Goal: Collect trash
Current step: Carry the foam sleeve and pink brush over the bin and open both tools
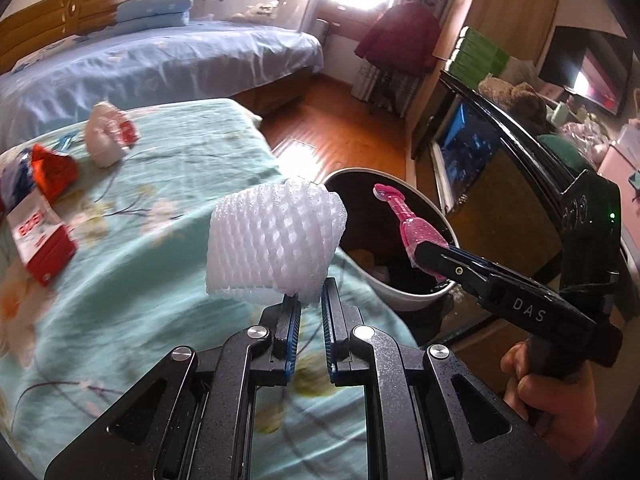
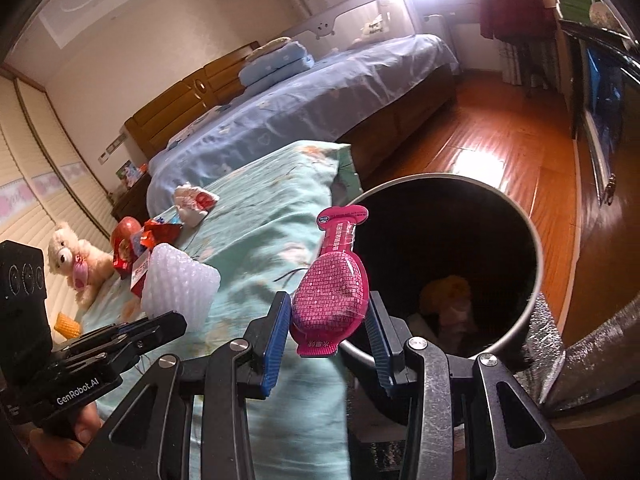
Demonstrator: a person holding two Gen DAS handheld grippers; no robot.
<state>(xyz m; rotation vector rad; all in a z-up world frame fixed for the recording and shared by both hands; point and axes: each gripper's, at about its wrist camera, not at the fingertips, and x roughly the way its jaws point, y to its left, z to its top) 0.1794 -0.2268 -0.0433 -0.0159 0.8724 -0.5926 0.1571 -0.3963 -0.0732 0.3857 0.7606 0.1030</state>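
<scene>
Bedside bin (image 2: 536,264), perhaps under gripped pouch (image 2: 330,292)

Left gripper (image 1: 307,294) clamps white foam netting (image 1: 276,240) above the bed (image 1: 140,280), beside the trash bin (image 1: 416,292). Right gripper (image 1: 424,256) holds a pink packet (image 1: 404,216) over the bin. Red box (image 1: 40,236) lies farther away from the bin.

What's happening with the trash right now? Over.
Left gripper shut on white foam net, over the bed. Right gripper shut on pink packet, at the bin's rim. Nothing blocking the bin mouth.
</scene>
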